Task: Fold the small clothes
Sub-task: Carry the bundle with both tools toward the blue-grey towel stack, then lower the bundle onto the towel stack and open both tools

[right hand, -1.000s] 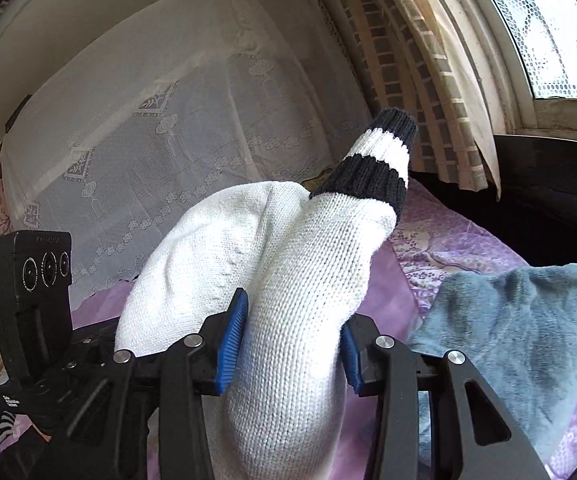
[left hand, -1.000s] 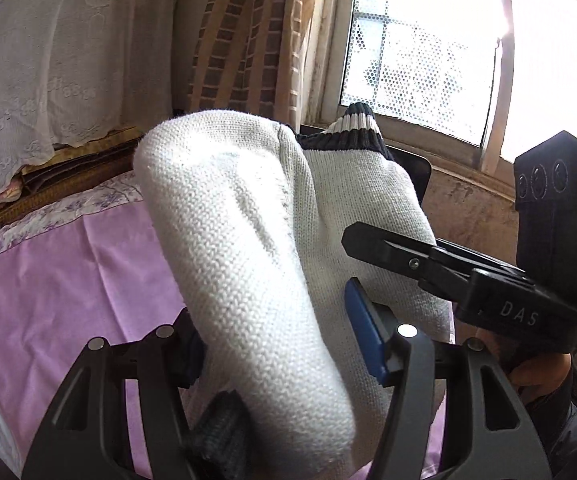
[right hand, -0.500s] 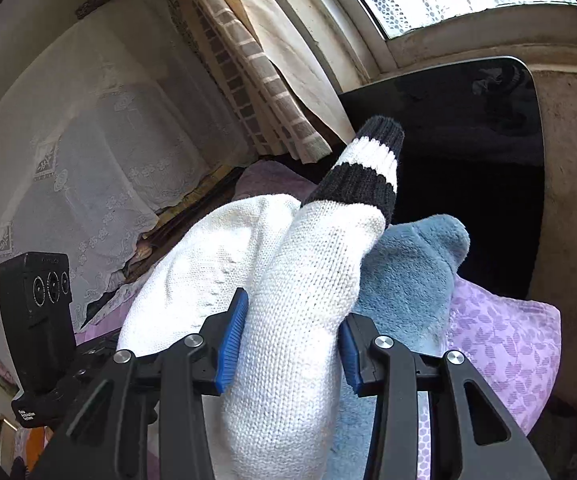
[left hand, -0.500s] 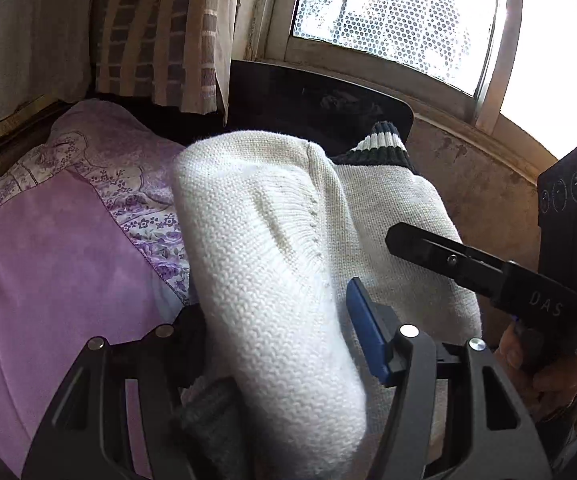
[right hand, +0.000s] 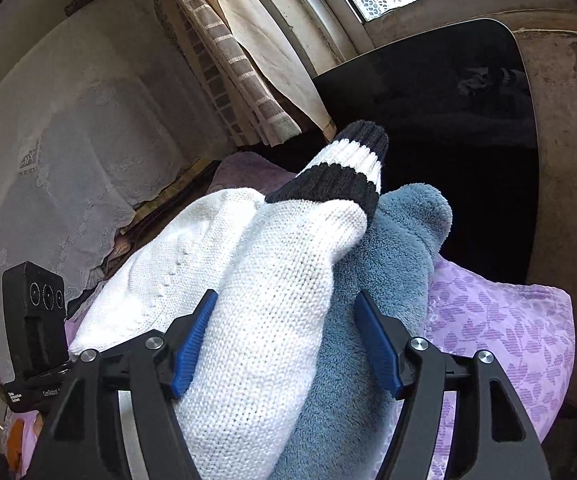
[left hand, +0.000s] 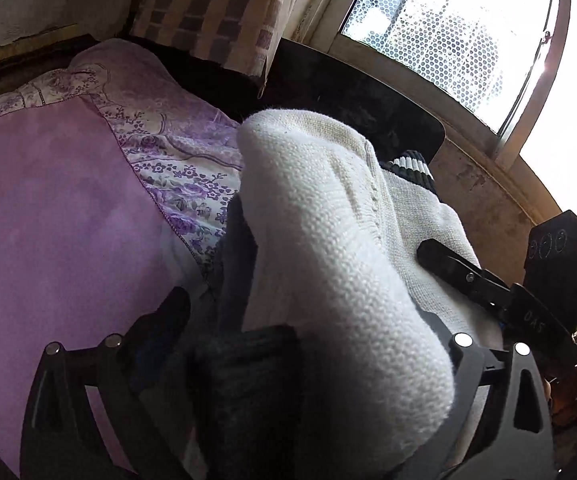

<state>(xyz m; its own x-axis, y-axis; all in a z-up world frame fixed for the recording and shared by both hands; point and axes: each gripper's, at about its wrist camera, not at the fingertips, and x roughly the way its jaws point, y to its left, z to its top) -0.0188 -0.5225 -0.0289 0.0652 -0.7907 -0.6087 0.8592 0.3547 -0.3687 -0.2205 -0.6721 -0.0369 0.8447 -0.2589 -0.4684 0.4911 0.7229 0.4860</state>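
Observation:
A folded white knitted sweater [left hand: 328, 240] with a black-and-white striped cuff [right hand: 344, 168] rests on a blue fleece garment [right hand: 400, 240] at the bed's corner. My left gripper [left hand: 308, 312] is opening, its jaws spread wide around the sweater's fold. The left finger [left hand: 164, 316] stands clear of the knit and the right one is partly hidden behind it. A dark grey knitted edge [left hand: 248, 380] lies low between them. My right gripper [right hand: 286, 296] is opening too. The white sleeve [right hand: 272, 300] lies between its blue pads [right hand: 376, 348], with the right pad apart from it.
A purple bedcover [left hand: 48, 220] with a flowered border spreads to the left. A glossy black panel [right hand: 448, 92] stands behind the clothes under the window [left hand: 448, 32]. Striped curtains [right hand: 224, 52] and a white lace cloth [right hand: 68, 140] hang behind the bed.
Both grippers came down towards the bed's corner with the sweater, which now lies on the blue fleece. Both pairs of jaws, shut on the knit before, have spread apart.

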